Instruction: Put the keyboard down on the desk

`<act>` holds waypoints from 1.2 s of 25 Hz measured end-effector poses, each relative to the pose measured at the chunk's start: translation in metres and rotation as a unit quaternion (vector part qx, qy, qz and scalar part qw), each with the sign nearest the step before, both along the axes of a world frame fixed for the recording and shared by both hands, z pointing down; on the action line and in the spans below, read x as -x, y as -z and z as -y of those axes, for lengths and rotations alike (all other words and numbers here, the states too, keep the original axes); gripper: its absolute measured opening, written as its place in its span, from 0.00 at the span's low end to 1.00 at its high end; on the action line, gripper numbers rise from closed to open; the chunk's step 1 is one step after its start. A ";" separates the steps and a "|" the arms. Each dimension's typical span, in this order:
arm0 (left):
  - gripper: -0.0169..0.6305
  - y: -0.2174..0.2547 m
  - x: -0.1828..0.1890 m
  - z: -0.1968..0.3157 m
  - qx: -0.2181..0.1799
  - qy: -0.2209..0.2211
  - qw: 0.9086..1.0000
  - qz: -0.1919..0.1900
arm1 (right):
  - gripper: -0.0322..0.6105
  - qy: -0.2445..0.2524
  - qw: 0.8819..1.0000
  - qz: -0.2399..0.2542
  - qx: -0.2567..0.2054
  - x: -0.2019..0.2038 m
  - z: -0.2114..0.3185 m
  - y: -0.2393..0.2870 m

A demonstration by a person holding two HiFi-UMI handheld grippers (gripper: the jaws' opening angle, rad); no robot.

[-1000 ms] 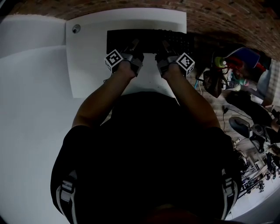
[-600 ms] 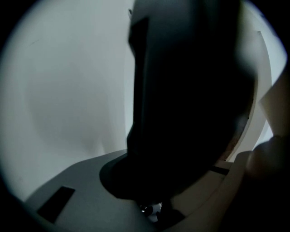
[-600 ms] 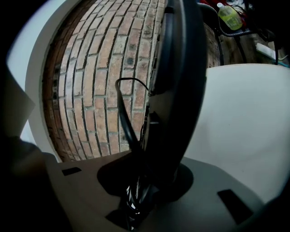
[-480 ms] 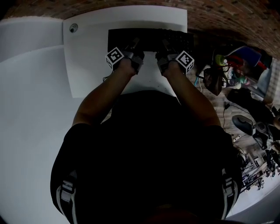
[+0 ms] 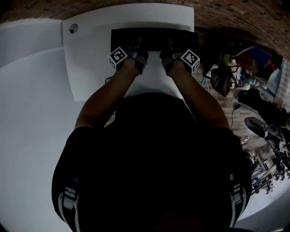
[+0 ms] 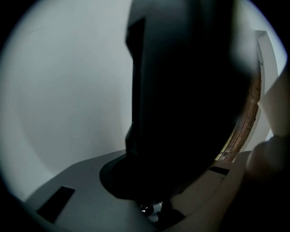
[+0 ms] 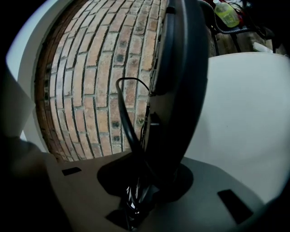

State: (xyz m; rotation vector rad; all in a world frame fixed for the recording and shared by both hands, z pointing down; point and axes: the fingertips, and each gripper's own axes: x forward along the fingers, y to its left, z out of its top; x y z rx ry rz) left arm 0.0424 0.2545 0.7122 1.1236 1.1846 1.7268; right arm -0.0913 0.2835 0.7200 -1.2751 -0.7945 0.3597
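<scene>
A flat, black rectangular plastic keyboard (image 5: 154, 40) lies lengthwise across the far part of a smooth white desk (image 5: 90, 68) with rounded corners, parallel to its far edge. Both tools hold it by its near long edge. The left gripper (image 5: 137, 46) is closed on the left half of that edge. In the left gripper view its two broad, matte grey jaw plates run in from either side to meet a dark slab that fills the middle of the frame edge-on. The right gripper (image 5: 169, 45) is clamped on the right half in the same way. In its own view the rounded black edge of the keyboard sits deep between the grey plates, and a thin, glossy black cable (image 7: 124, 113) loops off the keyboard's side and passes down through the gap. Each gripper carries a white cube printed with black square markers (image 5: 118, 57), and bare forearms (image 5: 106, 95) reach forward to them from a dark-sleeved torso. No view shows whether the keyboard's underside touches the desktop. A small round grey disc (image 5: 73, 28) sits in the far left corner of the desk. Rough red-brown brick (image 7: 90, 68) with pale mortar lines lies beyond the desk. A yellow-green plastic bottle (image 7: 225, 12) stands among dark clutter off to the right.
</scene>
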 end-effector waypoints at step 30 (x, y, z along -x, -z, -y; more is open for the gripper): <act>0.16 -0.040 0.001 0.007 -0.038 -0.008 0.999 0.005 | 0.24 0.005 0.999 0.015 -0.037 0.001 0.008 -0.038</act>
